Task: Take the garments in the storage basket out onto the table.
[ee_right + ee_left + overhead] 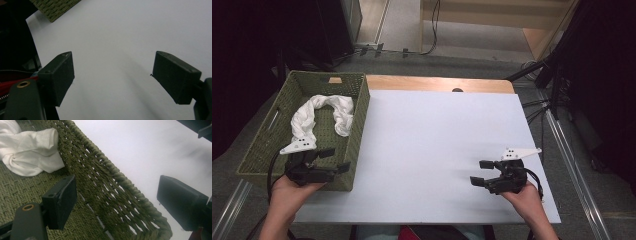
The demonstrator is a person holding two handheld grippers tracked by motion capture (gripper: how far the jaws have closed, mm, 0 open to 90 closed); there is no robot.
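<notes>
A green woven basket (362, 115) stands at the table's left end, and a twisted white cloth (319, 117) lies inside it. My left gripper (336, 159) hovers over the basket's near right corner, open. In the left gripper view its jaws straddle the basket's wall (120, 177), one jaw inside and one over the white tabletop, with the left gripper (120, 200) not touching the wall. The cloth (27, 152) lies farther in. My right gripper (481, 172) is open above the white tabletop at the near right, and the right gripper (115, 77) has nothing between its jaws.
A white sheet (437, 135) covers the table, with a wooden strip (437, 83) bare along the far edge. The basket's corner (53, 8) shows far off in the right gripper view. A dark stand and cables (552, 75) are on the floor to the right.
</notes>
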